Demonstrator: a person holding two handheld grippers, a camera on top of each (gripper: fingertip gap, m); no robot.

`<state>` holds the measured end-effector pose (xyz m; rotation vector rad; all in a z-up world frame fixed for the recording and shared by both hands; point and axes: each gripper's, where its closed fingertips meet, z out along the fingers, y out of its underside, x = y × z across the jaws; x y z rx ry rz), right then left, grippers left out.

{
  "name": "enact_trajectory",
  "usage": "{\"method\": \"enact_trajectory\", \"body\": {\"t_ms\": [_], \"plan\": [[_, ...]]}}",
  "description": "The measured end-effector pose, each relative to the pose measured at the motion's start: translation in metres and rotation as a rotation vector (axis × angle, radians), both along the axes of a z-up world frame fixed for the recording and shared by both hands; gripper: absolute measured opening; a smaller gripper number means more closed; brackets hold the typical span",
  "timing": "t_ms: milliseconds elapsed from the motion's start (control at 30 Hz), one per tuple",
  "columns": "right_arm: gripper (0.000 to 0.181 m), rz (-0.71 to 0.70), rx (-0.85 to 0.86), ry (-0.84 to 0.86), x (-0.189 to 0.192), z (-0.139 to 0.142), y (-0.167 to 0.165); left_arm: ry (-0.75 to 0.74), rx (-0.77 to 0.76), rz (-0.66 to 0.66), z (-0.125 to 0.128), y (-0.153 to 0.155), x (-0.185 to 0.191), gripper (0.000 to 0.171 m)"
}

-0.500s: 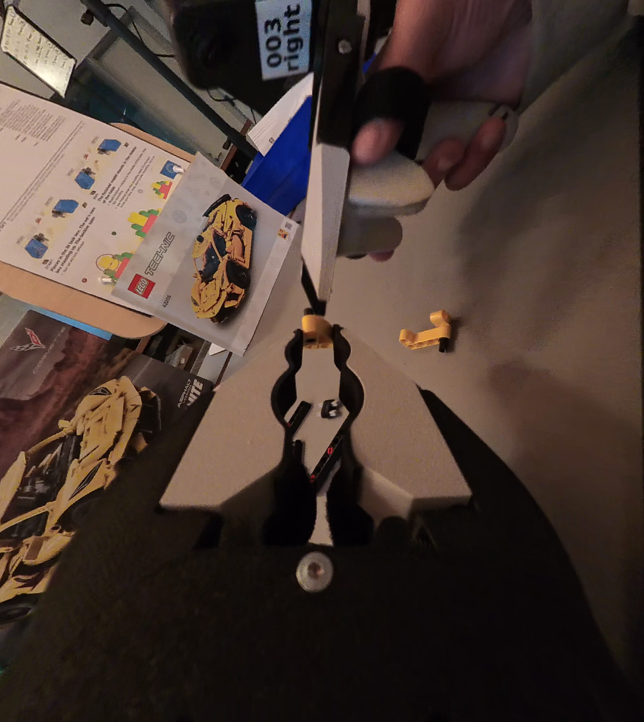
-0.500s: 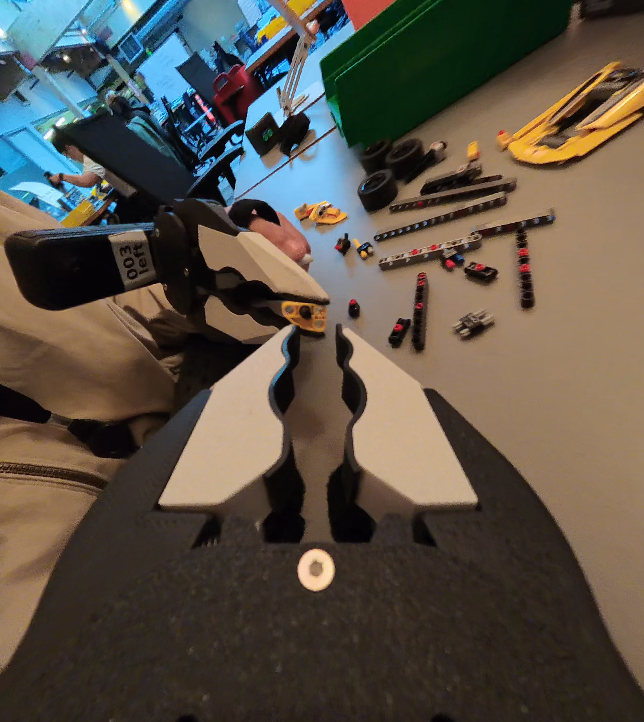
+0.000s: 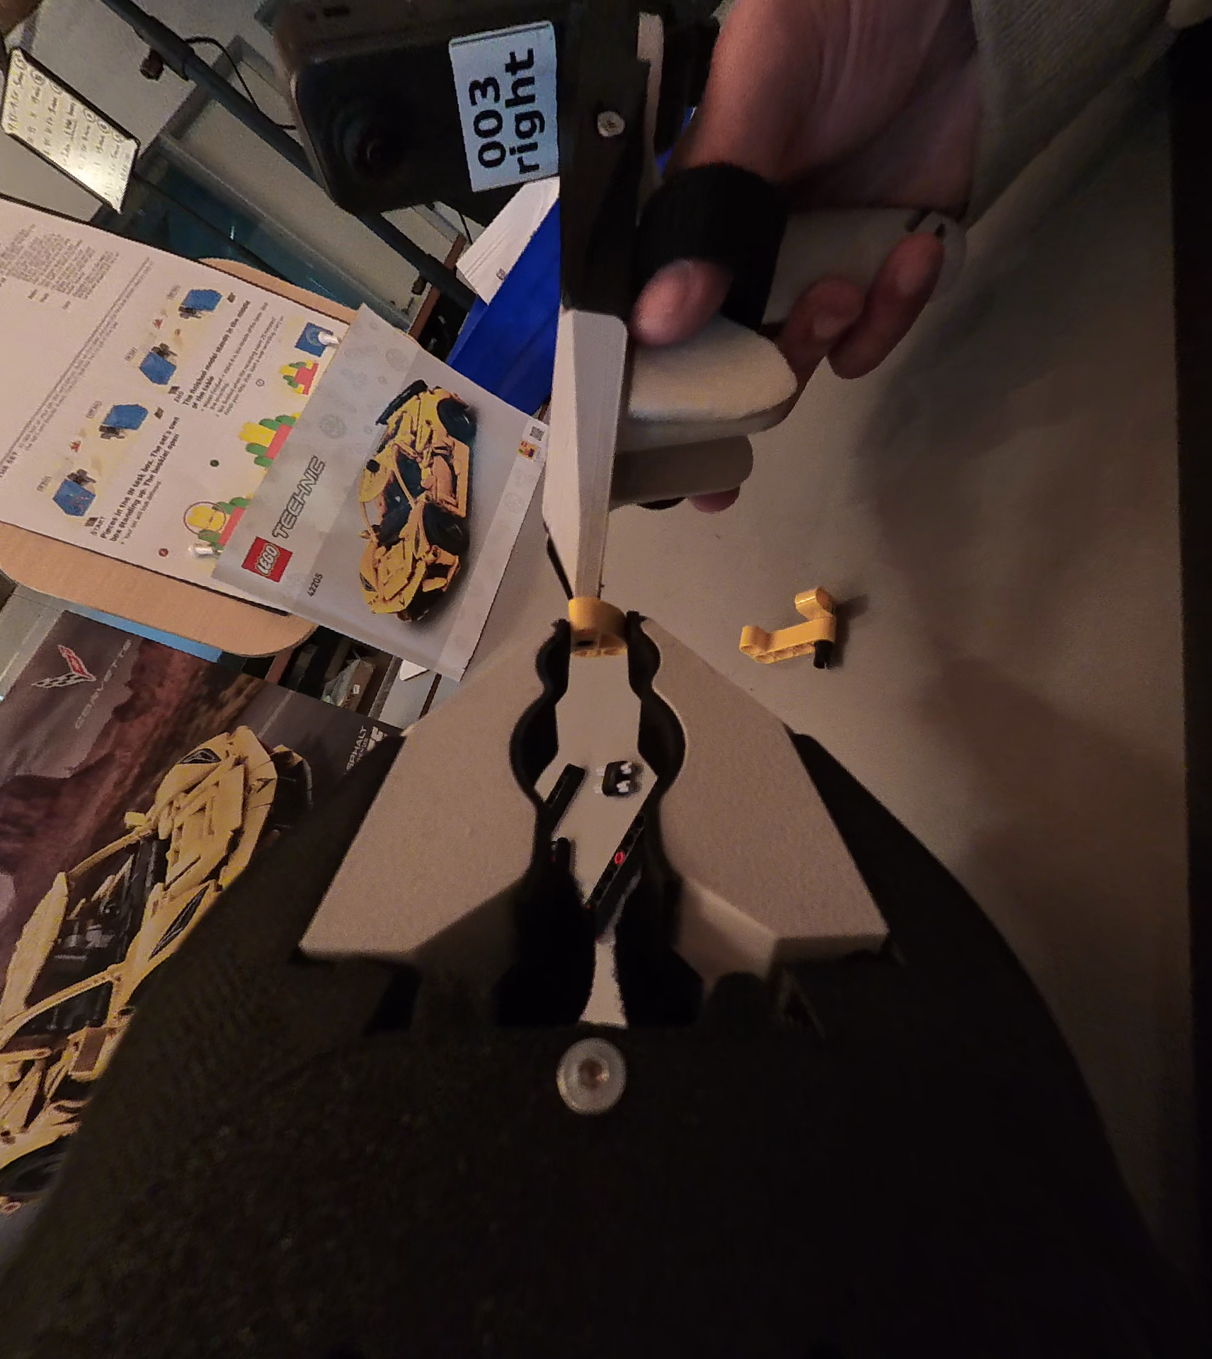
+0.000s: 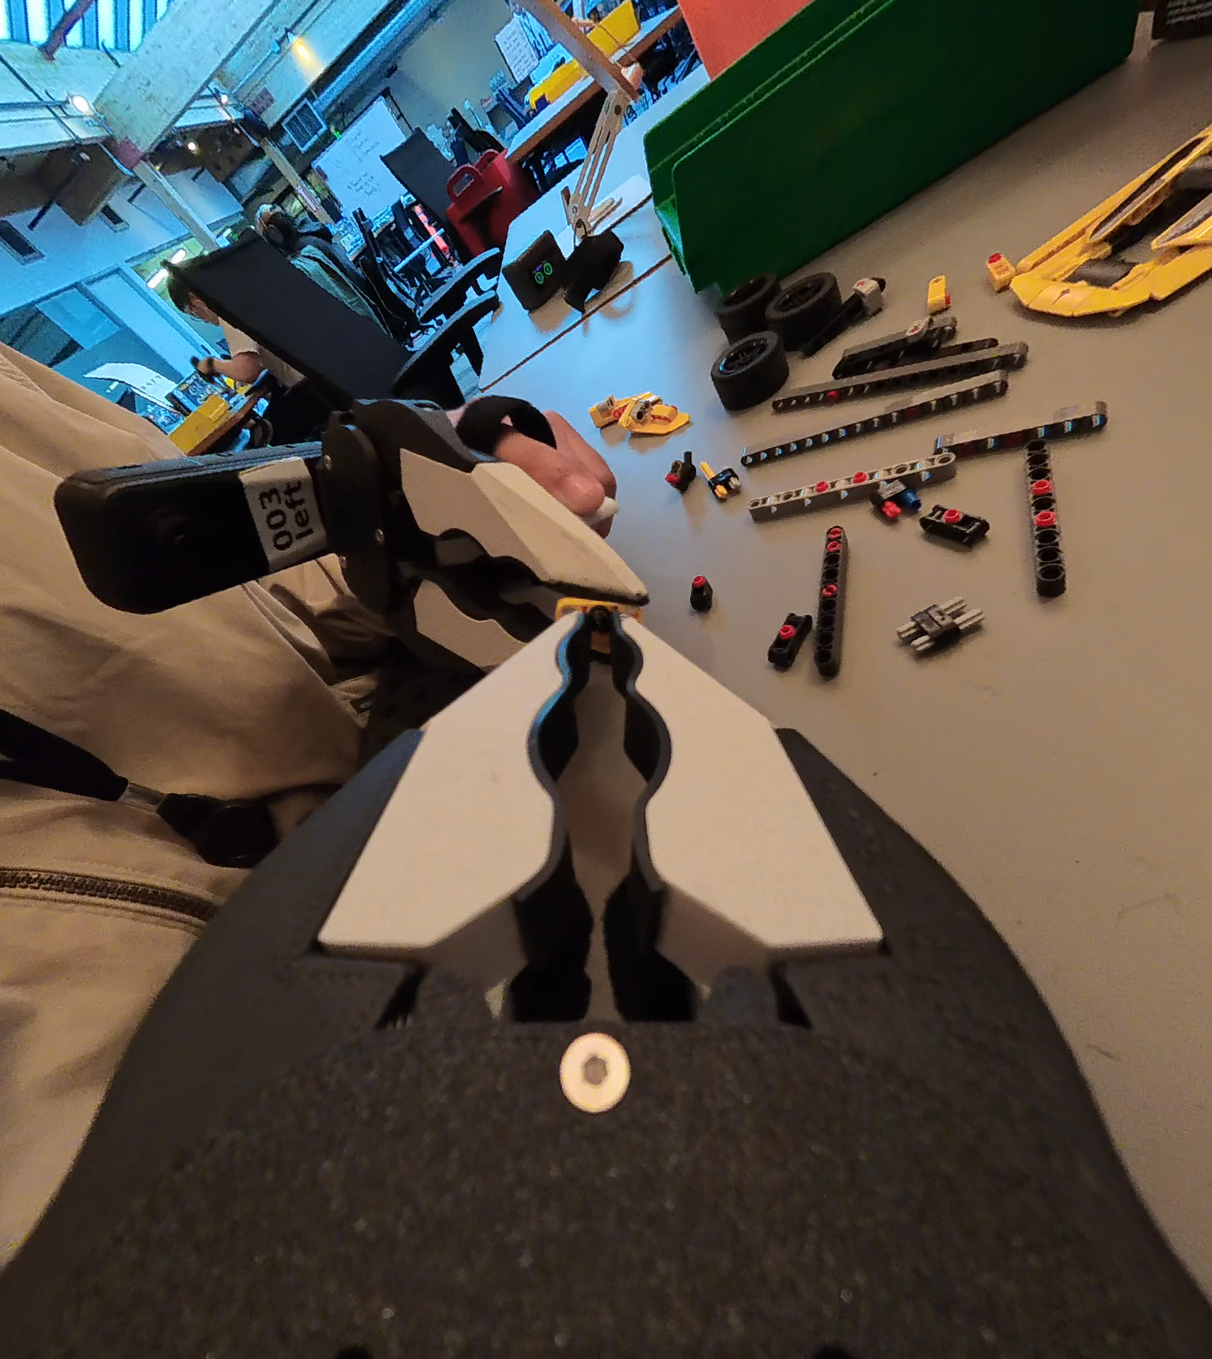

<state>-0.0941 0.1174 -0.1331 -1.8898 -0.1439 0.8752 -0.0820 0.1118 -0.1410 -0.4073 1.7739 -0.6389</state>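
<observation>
Room: open workshop hall with office chairs, desks and a whiteboard far behind; a person in a beige jacket (image 4: 73,735) sits close on the left of the right wrist view.
Tabletop: grey tabletop (image 4: 1030,846), strewn with building-brick parts.
Left claw: left claw (image 3: 594,625) pinches a small yellow brick piece (image 3: 592,623) at its very fingertips, the jaws nearly pressed together around it.
Right claw: right claw (image 4: 597,625) meets the same yellow piece head-on; its jaws are drawn in close and its tips touch the black pin on the piece, seemingly nipping it.
Piece position: held in the air between the two claw tips, above the tabletop.
Hand: a hand (image 3: 809,184) with a black finger strap grips the right claw's handle.
Nearby parts: a loose yellow bracket (image 3: 790,631) lies on the tabletop just right of the left claw; long black and grey beams (image 4: 882,412), three black wheels (image 4: 750,364) and a yellow car body section (image 4: 1162,220) lie well apart.
Other: green bins (image 4: 846,132) at the far edge; an instruction booklet (image 3: 382,478), a printed sheet (image 3: 73,382) and the set's box (image 3: 95,882) lie left of the left claw.
</observation>
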Motion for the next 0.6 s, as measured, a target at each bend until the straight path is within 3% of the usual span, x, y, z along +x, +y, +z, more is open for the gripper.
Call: {"method": "enact_trajectory", "body": {"t_ms": [267, 467, 567, 600], "plan": [[0.004, -0.069, -0.011, -0.139, 0.007, -0.009, 0.005, 0.034, 0.024, 0.123, -0.008, 0.006, 0.008, 0.016], [0.004, -0.095, -0.006, -0.102, 0.009, -0.004, 0.006, 0.026, 0.031, 0.164, -0.002, 0.007, 0.010, 0.015], [0.004, -0.009, 0.012, 0.012, 0.005, 0.006, -0.003, 0.010, -0.016, 0.131, 0.006, 0.004, 0.004, 0.017], [0.004, -0.056, 0.044, 0.066, 0.019, 0.013, -0.005, 0.010, 0.008, 0.183, 0.004, 0.017, 0.002, 0.015]]}}
